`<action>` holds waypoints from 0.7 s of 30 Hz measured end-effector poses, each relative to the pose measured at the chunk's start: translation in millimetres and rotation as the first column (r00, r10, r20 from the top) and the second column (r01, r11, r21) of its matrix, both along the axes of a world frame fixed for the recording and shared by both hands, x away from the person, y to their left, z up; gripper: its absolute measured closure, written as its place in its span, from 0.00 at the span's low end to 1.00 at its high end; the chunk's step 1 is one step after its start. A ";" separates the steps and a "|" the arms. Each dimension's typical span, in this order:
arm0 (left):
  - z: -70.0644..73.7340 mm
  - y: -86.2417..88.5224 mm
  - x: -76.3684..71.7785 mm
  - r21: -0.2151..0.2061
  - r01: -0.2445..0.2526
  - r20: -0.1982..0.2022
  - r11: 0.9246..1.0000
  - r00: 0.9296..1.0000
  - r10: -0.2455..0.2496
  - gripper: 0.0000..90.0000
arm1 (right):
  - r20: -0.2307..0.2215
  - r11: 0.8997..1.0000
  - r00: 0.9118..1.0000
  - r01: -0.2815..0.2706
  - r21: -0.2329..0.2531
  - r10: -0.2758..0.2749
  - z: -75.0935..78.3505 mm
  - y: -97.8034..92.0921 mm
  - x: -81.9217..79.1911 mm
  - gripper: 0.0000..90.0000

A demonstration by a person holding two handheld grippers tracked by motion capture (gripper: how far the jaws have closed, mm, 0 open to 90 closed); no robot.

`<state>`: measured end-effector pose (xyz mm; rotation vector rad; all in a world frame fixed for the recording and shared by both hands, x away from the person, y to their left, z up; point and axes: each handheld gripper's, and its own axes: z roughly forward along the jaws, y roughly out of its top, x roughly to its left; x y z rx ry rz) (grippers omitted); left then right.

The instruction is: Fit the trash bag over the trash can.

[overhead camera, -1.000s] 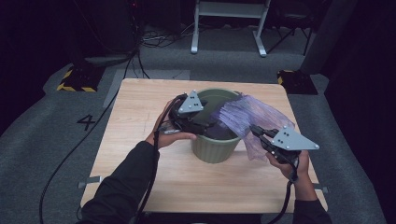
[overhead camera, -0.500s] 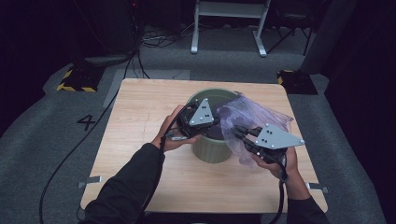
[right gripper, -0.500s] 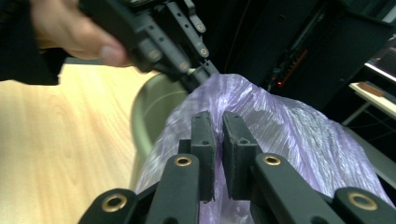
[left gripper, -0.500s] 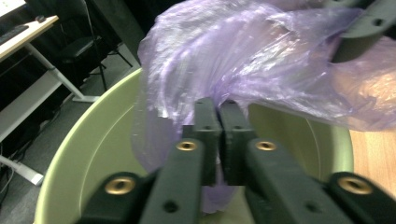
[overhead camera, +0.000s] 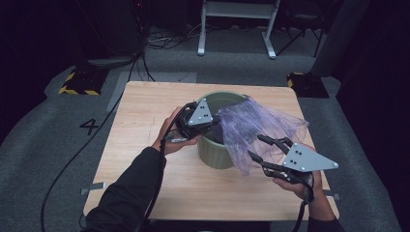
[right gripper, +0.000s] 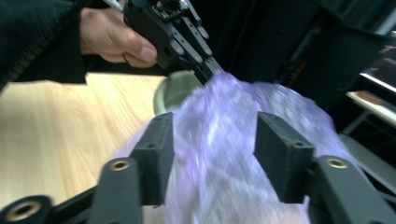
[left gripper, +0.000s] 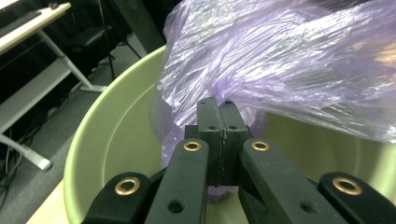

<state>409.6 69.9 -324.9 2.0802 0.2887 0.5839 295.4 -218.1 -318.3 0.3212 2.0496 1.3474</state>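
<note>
L gripper clamped on purple bin liner over green bin rim, anchoring it; R gripper wide open, empty, approaching liner's loose edge to spread it.

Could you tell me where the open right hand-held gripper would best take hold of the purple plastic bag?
Best guess: the loose lower edge of the purple plastic bag that hangs outside the green bin, approached from the person's side. The film drapes free there, already between the jaws of the right hand-held gripper, while the left hand-held gripper pinches the opposite edge over the rim.
</note>
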 end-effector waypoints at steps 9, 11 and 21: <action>-3.0 11.0 8.6 -0.014 -0.022 -0.026 1.000 0.999 0.021 1.00 | 0.024 0.991 0.991 0.135 0.003 -0.135 2.2 -31.2 -3.9 0.34; -3.5 13.0 10.5 -0.020 -0.024 -0.035 1.000 0.999 0.023 1.00 | 0.027 0.988 0.988 0.152 0.019 -0.153 0.5 -38.4 -1.4 0.33; -6.4 20.3 18.0 -0.016 -0.049 -0.060 0.999 0.997 0.048 1.00 | 0.001 0.965 0.967 0.253 0.069 -0.253 -8.8 -69.3 17.6 0.23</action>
